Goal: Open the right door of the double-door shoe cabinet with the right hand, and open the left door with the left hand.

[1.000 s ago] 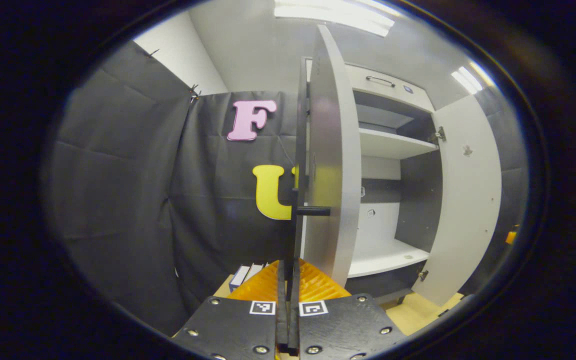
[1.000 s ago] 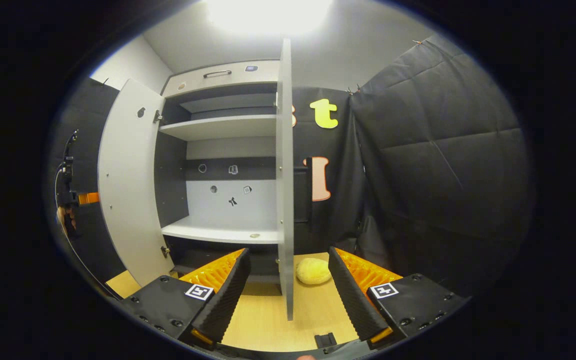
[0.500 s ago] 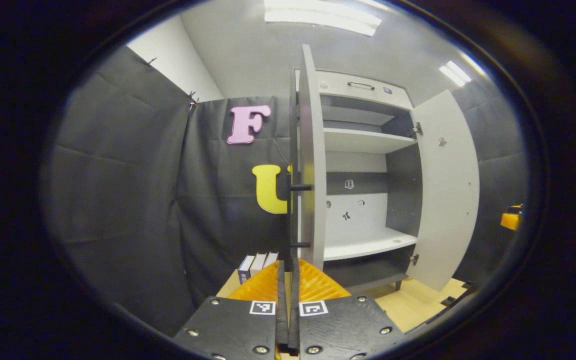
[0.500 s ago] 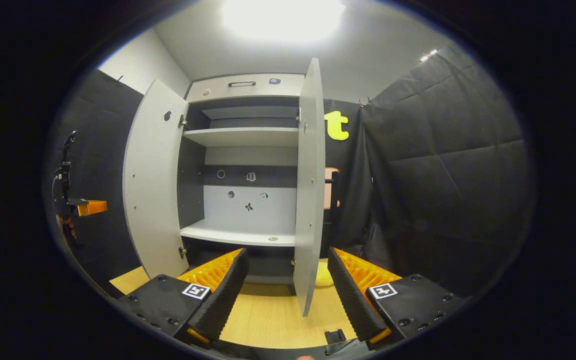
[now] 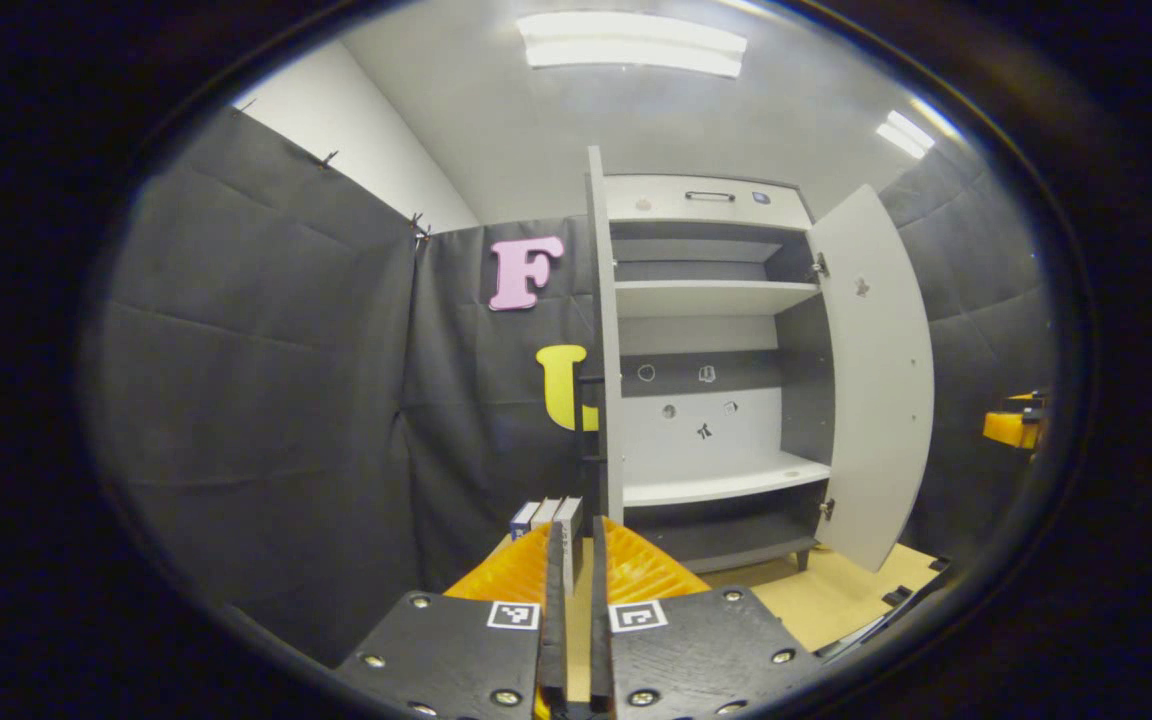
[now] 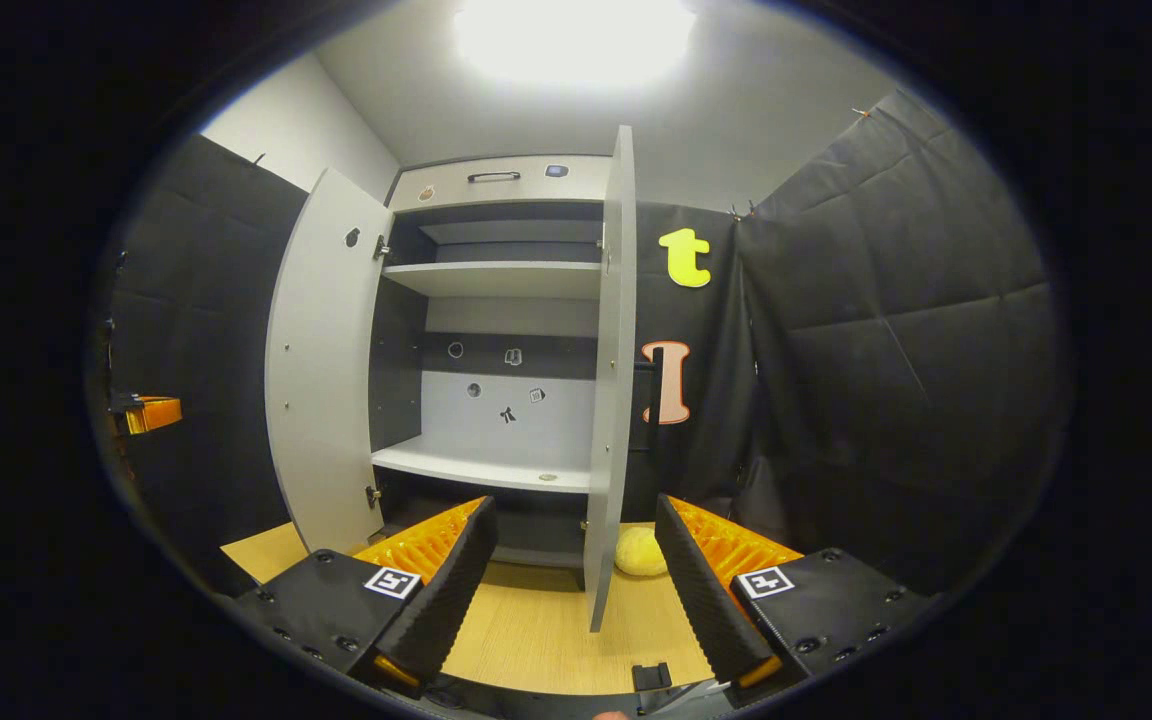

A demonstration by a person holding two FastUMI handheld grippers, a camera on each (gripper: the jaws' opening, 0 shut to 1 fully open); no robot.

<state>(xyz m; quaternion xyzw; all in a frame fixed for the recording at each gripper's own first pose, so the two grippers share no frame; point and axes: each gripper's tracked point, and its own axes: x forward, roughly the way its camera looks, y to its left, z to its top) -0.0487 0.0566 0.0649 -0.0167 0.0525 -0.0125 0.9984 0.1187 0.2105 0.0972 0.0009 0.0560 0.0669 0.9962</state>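
The shoe cabinet (image 5: 711,300) stands with both doors swung wide. In the left gripper view the left door (image 5: 604,350) is edge-on straight ahead, with its black handle (image 5: 586,420) on the far side, and the right door (image 5: 876,380) hangs open. My left gripper (image 5: 576,530) is well short of the left door, its fingers parted by a narrow gap and holding nothing. In the right gripper view the right door (image 6: 616,350) is edge-on with its handle (image 6: 654,385), and the left door (image 6: 321,370) is open. My right gripper (image 6: 574,510) stands wide open and apart from the door.
A yellow soft lump (image 6: 641,552) lies on the wooden floor (image 6: 536,630) behind the right door. Books (image 5: 546,518) stand by the wall left of the cabinet. The other gripper shows at each view's edge (image 5: 1011,425) (image 6: 151,412). The shelves (image 5: 726,488) are bare.
Both grippers have drawn back from the cabinet, which now looks smaller. The left gripper has come off the left door's handle, and its fingers have parted slightly.
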